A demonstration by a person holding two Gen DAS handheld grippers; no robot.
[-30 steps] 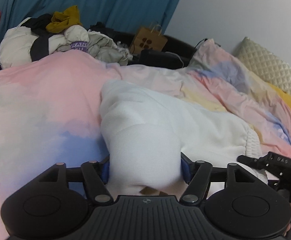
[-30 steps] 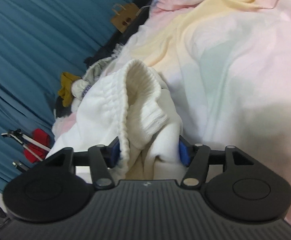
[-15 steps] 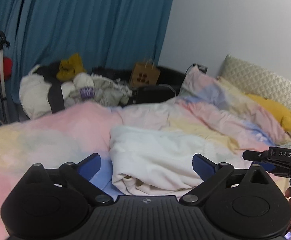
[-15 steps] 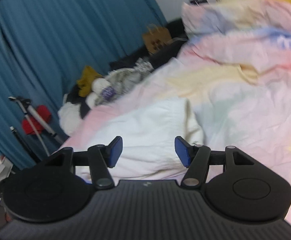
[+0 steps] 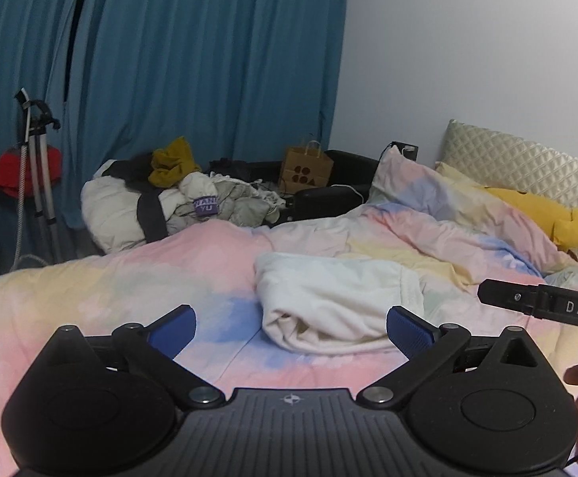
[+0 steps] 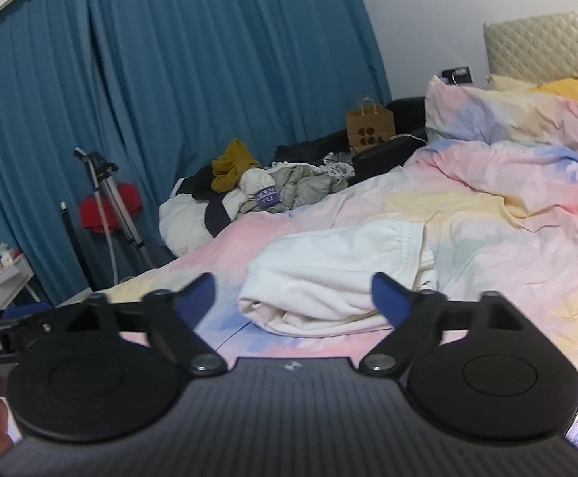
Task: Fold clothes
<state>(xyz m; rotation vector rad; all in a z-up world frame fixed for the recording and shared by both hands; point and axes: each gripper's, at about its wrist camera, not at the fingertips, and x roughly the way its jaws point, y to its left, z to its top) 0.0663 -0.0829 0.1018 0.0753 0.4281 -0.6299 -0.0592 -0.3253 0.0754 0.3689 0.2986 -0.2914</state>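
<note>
Far left of left wrist frame: tripod [image 5: 36, 159] against teal curtain [image 5: 193, 59]. Left of centre: heap of unfolded clothes [image 5: 177, 194] at the far edge of the bed.

Centre: folded white fleece garment [image 5: 328, 302] lies on the pastel tie-dye duvet [image 5: 90, 298], clear of both grippers.

Left gripper [image 5: 291, 330]: jaws opening, nothing between them. Right gripper [image 6: 295, 298]: likewise opening, empty.

Right: yellow plush toy [image 5: 535, 214] by the quilted headboard [image 5: 527, 167].

Risk: soft duvet gives no firm base, so the loose front roll may spring open. Reaching past the garment for the heap could drag it.
</note>
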